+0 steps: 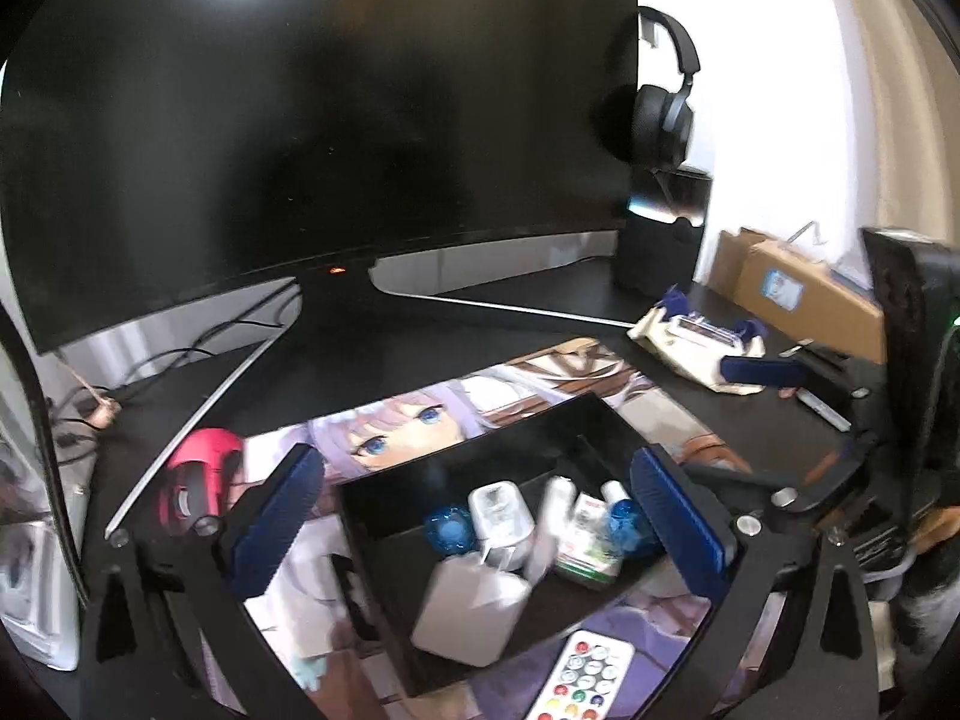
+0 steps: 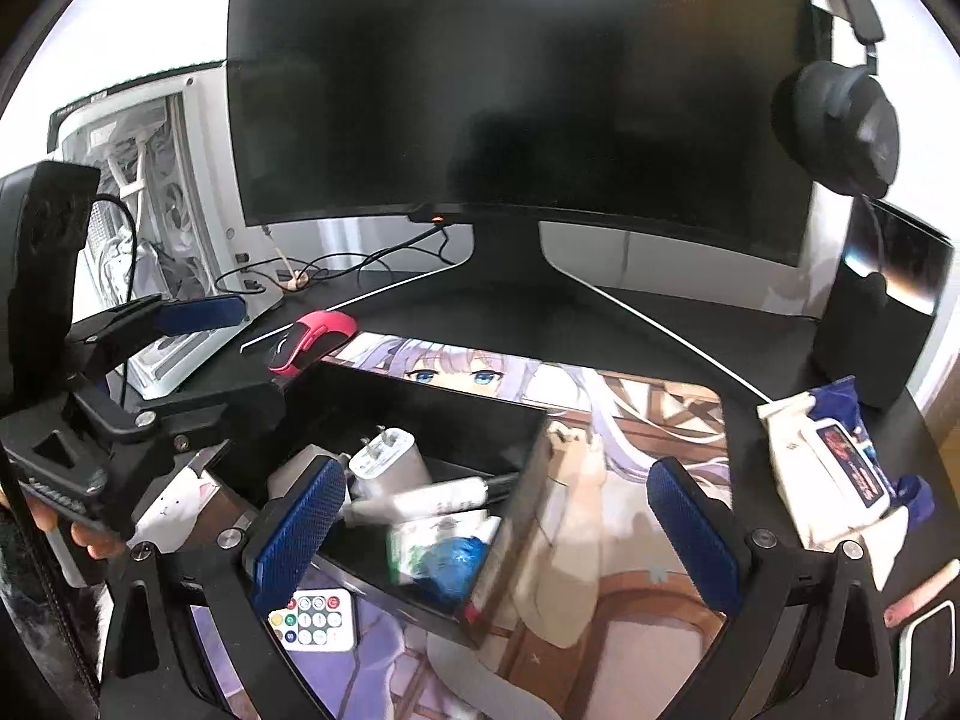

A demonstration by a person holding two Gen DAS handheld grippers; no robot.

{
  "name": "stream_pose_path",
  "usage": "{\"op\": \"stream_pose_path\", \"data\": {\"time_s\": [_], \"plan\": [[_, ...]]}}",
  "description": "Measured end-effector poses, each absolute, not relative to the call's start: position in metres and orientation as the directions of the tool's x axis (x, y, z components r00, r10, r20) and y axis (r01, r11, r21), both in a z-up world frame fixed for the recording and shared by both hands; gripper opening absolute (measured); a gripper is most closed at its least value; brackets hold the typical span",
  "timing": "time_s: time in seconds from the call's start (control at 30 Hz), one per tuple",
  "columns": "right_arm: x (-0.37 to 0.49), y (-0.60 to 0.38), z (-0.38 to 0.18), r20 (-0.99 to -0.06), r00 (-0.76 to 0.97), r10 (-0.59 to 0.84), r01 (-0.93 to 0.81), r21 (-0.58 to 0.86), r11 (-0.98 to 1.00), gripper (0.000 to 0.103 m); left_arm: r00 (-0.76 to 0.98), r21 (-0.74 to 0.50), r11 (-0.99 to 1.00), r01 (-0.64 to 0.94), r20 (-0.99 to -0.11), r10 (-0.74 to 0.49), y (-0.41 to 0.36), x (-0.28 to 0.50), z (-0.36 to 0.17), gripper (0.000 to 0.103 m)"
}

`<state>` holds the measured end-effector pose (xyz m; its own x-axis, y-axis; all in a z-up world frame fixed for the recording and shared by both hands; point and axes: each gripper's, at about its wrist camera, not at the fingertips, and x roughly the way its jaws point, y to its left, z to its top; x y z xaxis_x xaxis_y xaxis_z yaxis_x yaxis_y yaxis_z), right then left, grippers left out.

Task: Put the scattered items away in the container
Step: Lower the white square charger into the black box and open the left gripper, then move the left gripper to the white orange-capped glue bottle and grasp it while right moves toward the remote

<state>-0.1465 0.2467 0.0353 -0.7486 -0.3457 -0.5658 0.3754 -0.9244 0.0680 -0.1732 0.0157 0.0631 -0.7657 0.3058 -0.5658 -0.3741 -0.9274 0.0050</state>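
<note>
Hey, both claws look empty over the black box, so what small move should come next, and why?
Probably lower the left claw toward the remote, which lies on the desk mat just outside the black box's near wall. Both claws stand open and empty, the right claw too, and the charger and bottles already sit inside, so the remote looks like the closest stray item.

Matt black container (image 1: pixel 462 444) with smooth walls, glossy white plastic charger (image 1: pixel 474 606), printed cloth desk mat (image 2: pixel 630 420) (smooth-looking), ribbed blue pads (image 1: pixel 282 516) on matt black gripper frames, shiny red plastic mouse (image 2: pixel 315 339), brown cardboard box (image 1: pixel 804 294), crinkled glossy wipes pack (image 2: pixel 840 468)
</note>
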Motion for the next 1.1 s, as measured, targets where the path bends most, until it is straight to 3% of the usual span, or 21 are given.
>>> {"op": "stream_pose_path", "data": {"time_s": [1.1], "plan": [[-0.099, 0.245, 0.027, -0.572, -0.745, -0.345, 0.365, 0.083, -0.927, 0.102, -0.757, 0.001, -0.963, -0.271, -0.618, 0.212, -0.014, -0.119, 0.033, 0.103]]}}
